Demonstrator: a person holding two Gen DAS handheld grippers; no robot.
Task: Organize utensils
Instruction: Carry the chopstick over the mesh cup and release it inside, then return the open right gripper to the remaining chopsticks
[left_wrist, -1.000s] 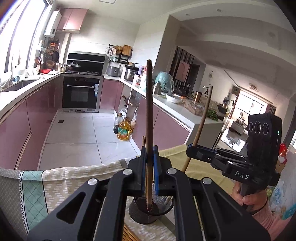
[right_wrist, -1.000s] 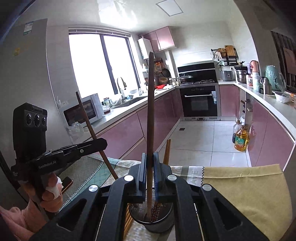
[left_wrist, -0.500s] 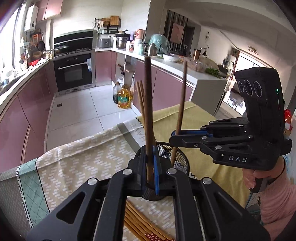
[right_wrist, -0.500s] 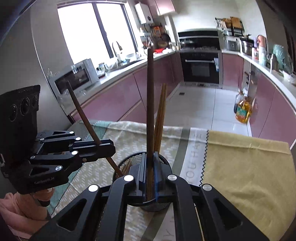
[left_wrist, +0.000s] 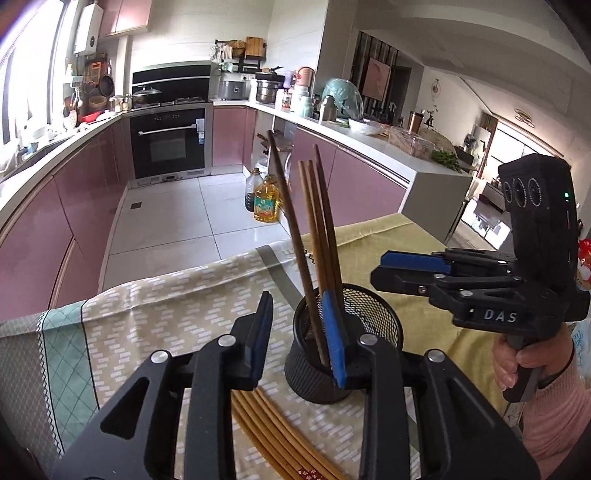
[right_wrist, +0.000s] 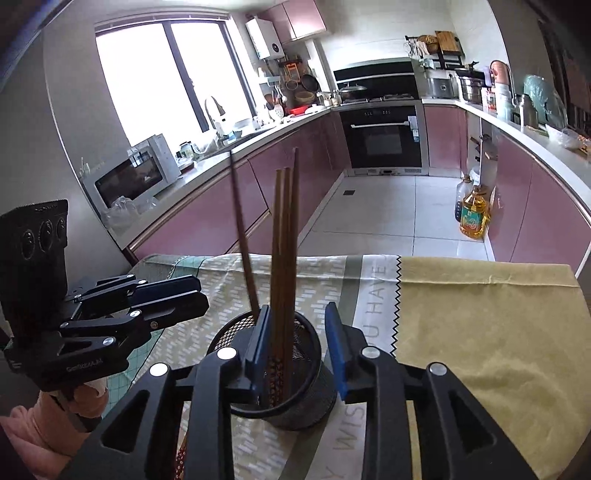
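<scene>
A mesh cup (left_wrist: 345, 354) stands on the cloth (left_wrist: 166, 314) covering the desk (right_wrist: 480, 314). Four chopsticks (left_wrist: 321, 236) stand in the cup, leaning against its rim. More chopsticks (left_wrist: 266, 435) lie flat on the cloth before the cup. The left gripper (left_wrist: 301, 343) is on the cup's left, the right gripper (right_wrist: 297, 343) on its right. Oil bottles (left_wrist: 264, 199) stand on the floor (left_wrist: 166, 214) behind the desk.

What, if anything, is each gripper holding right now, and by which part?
Nothing. Both the left gripper and right gripper have just opened, leaving the brown wooden chopsticks standing loose in the black mesh cup.
</scene>
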